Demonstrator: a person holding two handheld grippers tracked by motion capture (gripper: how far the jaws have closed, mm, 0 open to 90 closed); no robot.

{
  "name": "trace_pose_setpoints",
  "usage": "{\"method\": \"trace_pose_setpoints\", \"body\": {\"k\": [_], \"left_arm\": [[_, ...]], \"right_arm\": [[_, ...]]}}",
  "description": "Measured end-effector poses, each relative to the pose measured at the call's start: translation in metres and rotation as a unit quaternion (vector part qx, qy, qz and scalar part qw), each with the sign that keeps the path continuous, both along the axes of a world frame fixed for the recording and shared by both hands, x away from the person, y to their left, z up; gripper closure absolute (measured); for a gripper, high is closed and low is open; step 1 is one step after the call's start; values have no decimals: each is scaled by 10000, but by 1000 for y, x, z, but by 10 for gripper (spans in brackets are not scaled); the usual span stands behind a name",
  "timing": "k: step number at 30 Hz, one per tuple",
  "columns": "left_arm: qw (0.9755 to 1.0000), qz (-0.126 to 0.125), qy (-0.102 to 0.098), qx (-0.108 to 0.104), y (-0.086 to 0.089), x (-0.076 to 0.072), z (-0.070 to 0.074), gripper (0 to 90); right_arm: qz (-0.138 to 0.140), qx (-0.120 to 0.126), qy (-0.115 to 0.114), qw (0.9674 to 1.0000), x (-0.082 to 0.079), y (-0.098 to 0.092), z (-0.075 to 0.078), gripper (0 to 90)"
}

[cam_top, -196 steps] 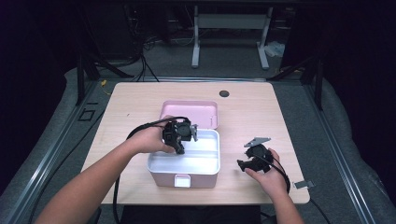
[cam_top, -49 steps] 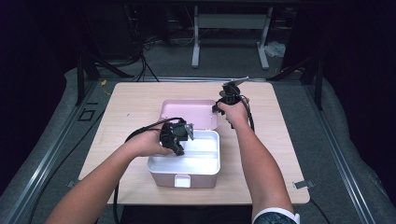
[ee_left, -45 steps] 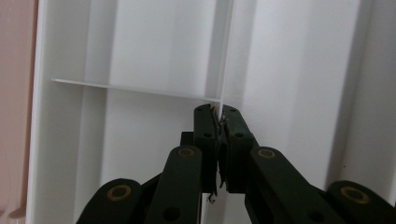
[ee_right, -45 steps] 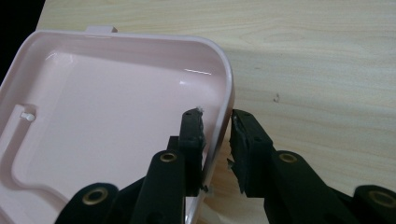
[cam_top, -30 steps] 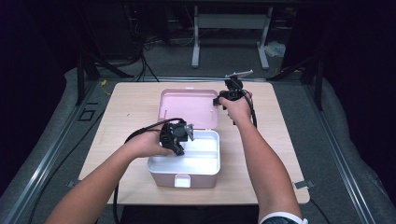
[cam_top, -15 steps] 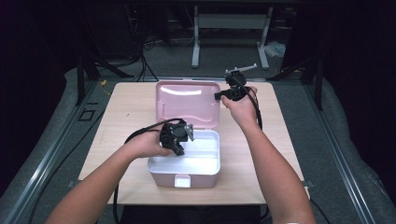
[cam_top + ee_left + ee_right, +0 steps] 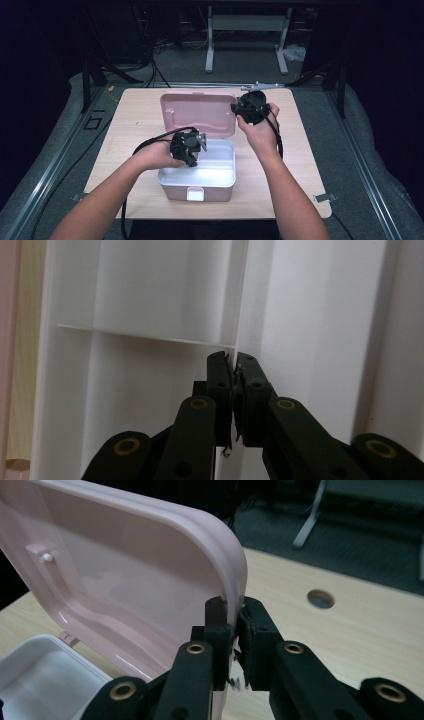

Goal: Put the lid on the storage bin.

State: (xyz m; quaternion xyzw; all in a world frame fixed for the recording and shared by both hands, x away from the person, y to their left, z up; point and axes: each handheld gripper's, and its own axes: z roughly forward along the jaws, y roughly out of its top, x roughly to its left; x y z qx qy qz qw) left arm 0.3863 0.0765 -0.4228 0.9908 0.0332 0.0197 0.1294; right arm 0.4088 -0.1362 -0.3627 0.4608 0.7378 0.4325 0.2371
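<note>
A pink box [image 7: 197, 189] with a white inner tray [image 7: 215, 165] stands at the table's front middle. Its pink lid [image 7: 197, 112] is hinged at the back and stands nearly upright. My left gripper [image 7: 192, 149] reaches into the tray from the left. In the left gripper view it [image 7: 233, 360] is shut on a thin white tray wall [image 7: 241, 300]. My right gripper [image 7: 239, 110] is at the lid's upper right corner. In the right gripper view it [image 7: 232, 607] is shut on the lid's rim [image 7: 235, 565].
The box rests on a light wooden table [image 7: 135, 130] with a round hole [image 7: 320, 598] near its far edge. A metal stand [image 7: 245, 25] and cables lie on the dark floor behind. Bare tabletop lies on both sides of the box.
The lid has swung up from lying flat behind the box to nearly upright, carried by my right gripper, which rose and drew back toward the person. The left gripper has stayed put.
</note>
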Motion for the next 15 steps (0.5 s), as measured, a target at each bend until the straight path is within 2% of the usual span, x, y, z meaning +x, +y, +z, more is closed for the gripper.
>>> {"method": "trace_pose_setpoints", "body": {"k": [4, 9, 13, 15], "left_arm": [[10000, 0, -48, -2, 0, -1, 0, 859], [9999, -23, -164, 2, 1, -3, 0, 854], [9996, 10, -298, -19, 2, -7, 0, 849], [9991, 27, -428, -9, 2, -9, 0, 845]], "right_arm": [[-57, -143, -581, 9982, -26, 4, -6, 829], [-85, -301, -1029, 9942, -52, 7, -14, 824], [-60, -362, -1250, 9915, -66, 7, -21, 821], [-45, -416, -1289, 9908, -69, 7, -22, 818]]}}
